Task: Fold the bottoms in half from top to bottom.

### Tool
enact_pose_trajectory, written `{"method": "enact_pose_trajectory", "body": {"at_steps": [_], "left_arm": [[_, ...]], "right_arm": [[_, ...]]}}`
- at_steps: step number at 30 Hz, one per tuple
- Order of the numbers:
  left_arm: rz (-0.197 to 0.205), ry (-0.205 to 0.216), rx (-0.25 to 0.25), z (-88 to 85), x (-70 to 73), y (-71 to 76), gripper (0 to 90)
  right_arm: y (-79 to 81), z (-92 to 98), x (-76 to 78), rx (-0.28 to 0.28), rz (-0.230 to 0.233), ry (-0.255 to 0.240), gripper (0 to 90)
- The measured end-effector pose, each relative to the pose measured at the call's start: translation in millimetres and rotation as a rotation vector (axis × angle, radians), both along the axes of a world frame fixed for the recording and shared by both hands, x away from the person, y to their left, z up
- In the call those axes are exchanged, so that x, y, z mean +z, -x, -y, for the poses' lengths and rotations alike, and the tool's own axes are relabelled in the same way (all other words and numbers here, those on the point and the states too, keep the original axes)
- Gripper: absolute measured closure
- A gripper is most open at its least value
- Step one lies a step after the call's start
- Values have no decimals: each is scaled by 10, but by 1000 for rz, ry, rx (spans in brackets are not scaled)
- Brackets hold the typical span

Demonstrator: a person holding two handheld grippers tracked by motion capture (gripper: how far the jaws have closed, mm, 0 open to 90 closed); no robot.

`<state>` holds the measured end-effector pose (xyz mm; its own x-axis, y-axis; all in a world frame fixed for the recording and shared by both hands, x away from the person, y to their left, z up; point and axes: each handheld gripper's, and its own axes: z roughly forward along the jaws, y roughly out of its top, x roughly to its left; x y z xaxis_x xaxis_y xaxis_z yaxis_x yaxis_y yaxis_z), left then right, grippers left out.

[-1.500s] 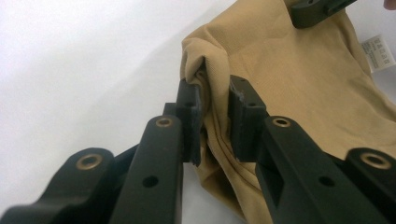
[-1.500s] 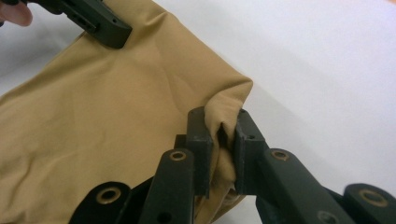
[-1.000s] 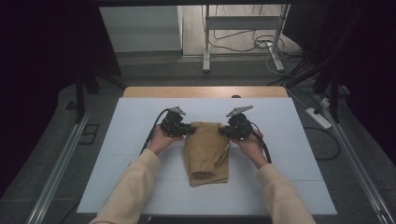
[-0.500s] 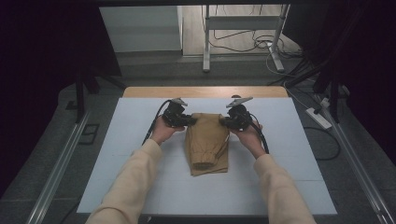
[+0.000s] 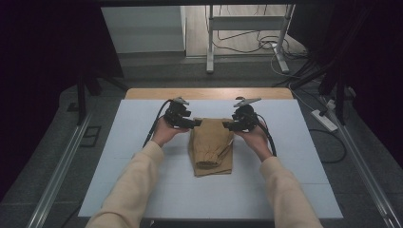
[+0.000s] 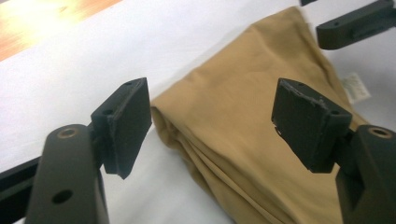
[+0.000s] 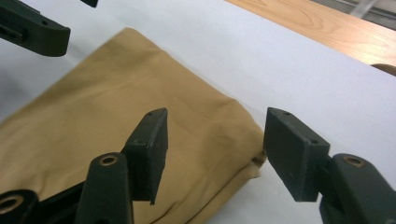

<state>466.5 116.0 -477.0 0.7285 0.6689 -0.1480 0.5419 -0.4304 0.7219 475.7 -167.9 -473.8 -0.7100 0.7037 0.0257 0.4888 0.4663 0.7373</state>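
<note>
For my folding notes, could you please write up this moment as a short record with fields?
item: tan folded garment, lying flat on the white table cover
left gripper: jaws have just been opening, over the garment's far left corner, nothing pinched
right gripper: jaws have just been opening, over the far right corner, nothing pinched
label: small white tag at the garment's edge

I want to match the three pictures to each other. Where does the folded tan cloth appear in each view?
High view: the folded tan cloth lies at the middle of the white table cover, between the two grippers.
Left gripper view: it fills the centre and right, behind the open fingers.
Right gripper view: it covers the left and centre.
Shared landmark: the wooden table edge.
</note>
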Motion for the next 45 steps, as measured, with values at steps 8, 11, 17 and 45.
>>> {"method": "enact_pose_trajectory", "body": {"at_steps": [8,11,17,45], "left_arm": [[-17,9,-41,-33,-11,174,289],[-19,-1,-51,-45,-27,232,292],[-20,-4,-68,-77,-46,340,298],[-13,14,-74,-350,-279,1153,304]], "right_arm": [[133,-2,32,67,-29,-12,372],[172,-3,-1,87,-41,12,370],[260,36,-24,114,-60,12,355],[869,426,-170,133,-71,-39,347]]}}
